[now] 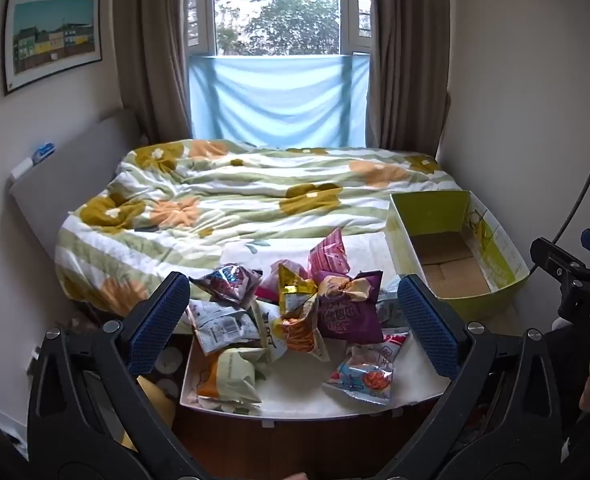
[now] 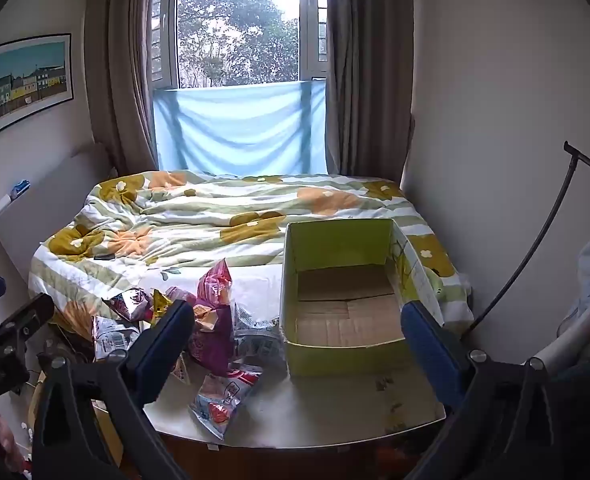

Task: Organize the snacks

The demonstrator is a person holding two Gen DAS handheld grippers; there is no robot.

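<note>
Left gripper (image 1: 293,322): fingers spread wide, nothing between the pads, held above the near part of the snack pile
Right gripper (image 2: 297,340): fingers spread wide, nothing gripped, framing the near wall of the box; also visible at the right edge of the left wrist view

Snack pile (image 1: 291,316): loose packets heaped on the white tabletop (image 1: 295,394) at the foot of the bed, left of the box
- Purple packet (image 1: 345,314): near the middle of the heap, leaning on its neighbours
- Pink packet (image 1: 329,254): standing upright at the far side of the heap
- Orange-and-cream packet (image 1: 229,374): at the left front corner of the tabletop
- Blue-and-red packet (image 1: 361,376): lying flat, nearest the front edge, slightly apart from the heap
- Barcode packet (image 1: 223,326): behind the orange-and-cream packet

Green cardboard box (image 2: 341,290): open-topped, brown floor bare, standing on the tabletop just right of the pile, far end against the floral bedding (image 2: 215,216)

Background: window (image 2: 235,28) flanked by curtains, framed picture (image 2: 29,80) on the left wall
</note>
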